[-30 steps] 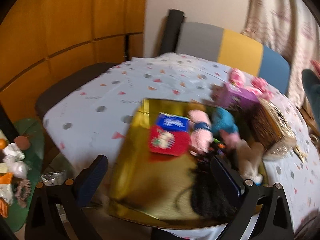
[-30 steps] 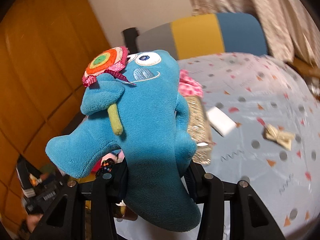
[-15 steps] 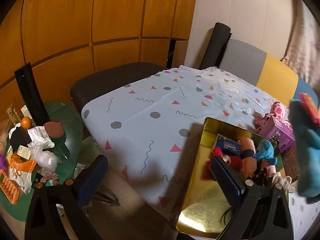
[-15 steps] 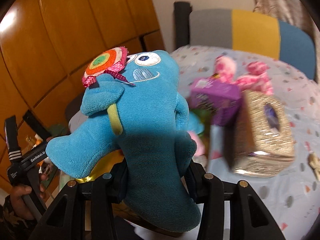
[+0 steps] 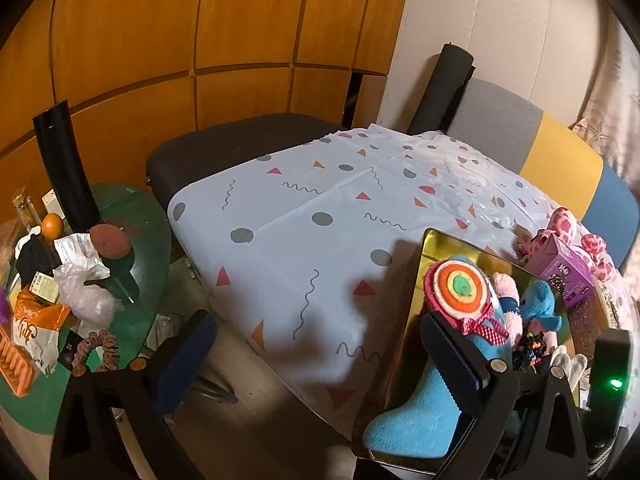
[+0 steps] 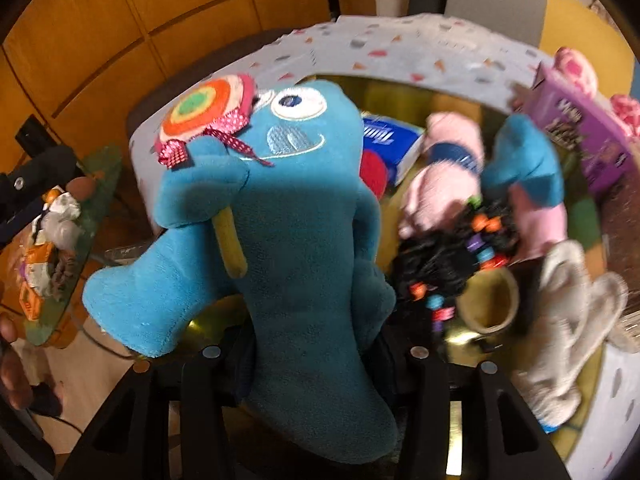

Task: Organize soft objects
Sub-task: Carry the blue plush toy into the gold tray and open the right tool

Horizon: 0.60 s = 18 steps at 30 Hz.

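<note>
**Blue plush held over the gold tray**

A gold tray (image 5: 412,320) is seen at the near corner of a table covered by a patterned cloth (image 5: 320,216). Just beyond the tray's far right corner a purple box (image 5: 564,264) is set, with a pink spotted toy (image 5: 560,220) behind it. Left of the tray, off the table, a green side table (image 5: 140,216) is crowded with a black tube (image 5: 64,160), an orange (image 5: 52,226), wrappers and a scrunchie (image 5: 100,350). Beyond the cloth a dark seat (image 5: 240,140) and a grey, yellow and blue backrest (image 5: 560,160) are visible.

Inside the tray a blue tissue pack (image 6: 392,136), a red item (image 6: 372,172), a pink plush (image 6: 440,172), a smaller blue and pink plush (image 6: 524,172), a black beaded scrunchie (image 6: 452,256), a tan ring (image 6: 492,300) and a cream cloth toy (image 6: 568,320) are gathered, mostly toward its far and right parts. The near left part of the tray is bare.

The blue plush (image 6: 296,240), with a lollipop (image 6: 204,108) in its arm, is gripped about its lower body by the right gripper (image 6: 316,356), whose jaws are opening slightly while the toy is between them. It is held above the tray's near left part; much of the tray is hidden behind it in the right wrist view. The left gripper (image 5: 316,348) is spread wide with nothing in it, pointed at the cloth left of the tray.

Compared with a second ago, the plush has been brought from over the open cloth to over the tray, and the left gripper's view has swung leftward off the tray.
</note>
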Each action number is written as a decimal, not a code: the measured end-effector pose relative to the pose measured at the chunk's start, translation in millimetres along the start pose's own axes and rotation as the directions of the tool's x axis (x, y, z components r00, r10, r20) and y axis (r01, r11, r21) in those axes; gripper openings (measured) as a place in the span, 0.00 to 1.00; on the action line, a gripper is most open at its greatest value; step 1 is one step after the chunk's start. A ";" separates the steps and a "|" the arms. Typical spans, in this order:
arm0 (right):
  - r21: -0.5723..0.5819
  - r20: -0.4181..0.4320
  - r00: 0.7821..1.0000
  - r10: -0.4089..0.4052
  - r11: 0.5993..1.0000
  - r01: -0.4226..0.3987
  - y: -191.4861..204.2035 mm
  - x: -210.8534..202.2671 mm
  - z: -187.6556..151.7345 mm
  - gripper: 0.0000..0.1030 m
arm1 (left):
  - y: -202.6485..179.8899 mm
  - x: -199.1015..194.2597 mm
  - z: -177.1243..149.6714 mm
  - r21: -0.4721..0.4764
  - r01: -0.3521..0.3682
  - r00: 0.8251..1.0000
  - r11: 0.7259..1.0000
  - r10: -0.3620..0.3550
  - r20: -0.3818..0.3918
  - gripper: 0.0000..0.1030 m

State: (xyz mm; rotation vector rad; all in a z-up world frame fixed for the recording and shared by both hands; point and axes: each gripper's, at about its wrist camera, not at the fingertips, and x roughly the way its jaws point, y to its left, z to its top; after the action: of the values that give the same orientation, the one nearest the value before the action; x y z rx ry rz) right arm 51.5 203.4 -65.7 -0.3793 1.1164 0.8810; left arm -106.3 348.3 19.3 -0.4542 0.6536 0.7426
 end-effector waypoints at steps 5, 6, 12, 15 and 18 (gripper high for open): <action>0.016 -0.011 0.999 0.039 0.999 -0.039 -8.9 -3.3 -5.9 0.55 | -1.6 1.8 -0.4 0.008 0.008 1.000 1.000 -0.008 -0.003 1.00; 0.022 -0.007 0.999 0.042 0.999 -0.042 -12.9 -4.3 -5.3 0.57 | -1.6 1.5 -0.8 0.008 0.009 1.000 1.000 -0.009 -0.003 1.00; 0.058 0.044 0.999 0.016 0.998 -0.019 -26.6 -19.7 -8.4 0.62 | 2.3 0.3 0.5 -0.009 -0.005 1.000 1.000 0.005 0.006 1.00; 0.064 0.056 0.998 -0.013 0.998 0.010 -27.8 -14.8 -1.2 0.60 | -0.3 0.7 -0.9 -0.001 -0.004 1.000 1.000 0.004 0.000 1.00; 0.049 0.051 0.998 -0.047 0.998 0.045 -15.8 -6.9 2.8 0.57 | -7.6 -4.2 -2.5 0.030 0.000 1.000 1.000 -0.001 0.016 1.00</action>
State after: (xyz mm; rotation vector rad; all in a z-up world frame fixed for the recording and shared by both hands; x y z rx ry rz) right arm 64.4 192.6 -60.7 -0.3397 1.0748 0.8182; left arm -104.0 339.8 21.5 -0.4202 0.6487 0.7346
